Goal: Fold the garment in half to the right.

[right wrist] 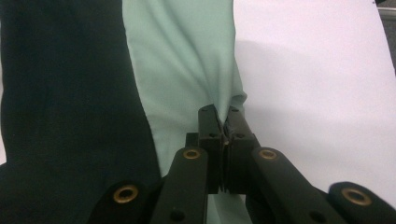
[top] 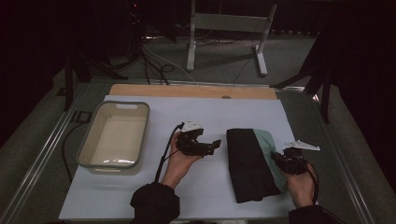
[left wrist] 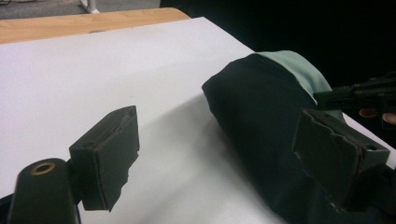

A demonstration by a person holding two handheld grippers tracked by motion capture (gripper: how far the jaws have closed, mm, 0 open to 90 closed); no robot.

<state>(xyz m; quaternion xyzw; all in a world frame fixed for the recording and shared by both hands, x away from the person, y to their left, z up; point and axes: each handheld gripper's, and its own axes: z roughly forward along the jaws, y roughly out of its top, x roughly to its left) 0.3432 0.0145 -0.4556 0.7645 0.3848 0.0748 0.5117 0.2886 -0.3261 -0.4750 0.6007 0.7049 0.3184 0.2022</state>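
Folded garment (top: 252,163), black w/ mint-green edge, lay on table (top: 210,116) right of centre. Right claw (right wrist: 223,125) was clamped on the green edge at garment's right side. Left claw (top: 209,146) had jaws wide apart, just left of garment, not touching. Tub (top: 115,135) sat far left.

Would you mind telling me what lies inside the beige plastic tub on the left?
The beige plastic tub looks empty, its pale floor bare; its near wall hides the floor strip just behind it.

Folded garment (right wrist: 70,93) cut off at the right gripper view's top, left and bottom edges. Its near end sits behind the left gripper's (left wrist: 224,158) jaw in the left gripper view.
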